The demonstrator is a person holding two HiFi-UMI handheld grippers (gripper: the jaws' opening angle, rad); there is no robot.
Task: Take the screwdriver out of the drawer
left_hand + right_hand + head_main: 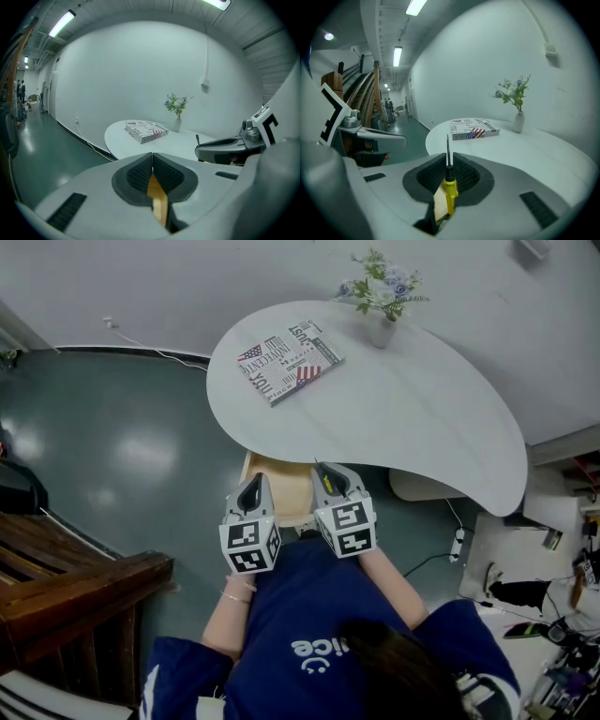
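Note:
A screwdriver (pixel 450 191) with a yellow handle and a thin dark shaft stands between the pads of my right gripper (pixel 448 161), shaft pointing forward past the tips. That gripper is shut on it. In the head view the right gripper (pixel 324 474) hovers over the open wooden drawer (pixel 286 491) under the near edge of the white table (pixel 403 418), the yellow screwdriver (pixel 326 484) showing between its fingers. My left gripper (pixel 253 487) is beside it, also above the drawer. The left gripper (pixel 152 157) is shut with nothing in it; drawer wood (pixel 158 199) shows below.
A printed book (pixel 288 359) and a white vase of flowers (pixel 382 326) rest on the far part of the table. Dark wooden furniture (pixel 75 592) stands at the lower left. Cables and a power strip (pixel 458 543) lie on the floor at the right.

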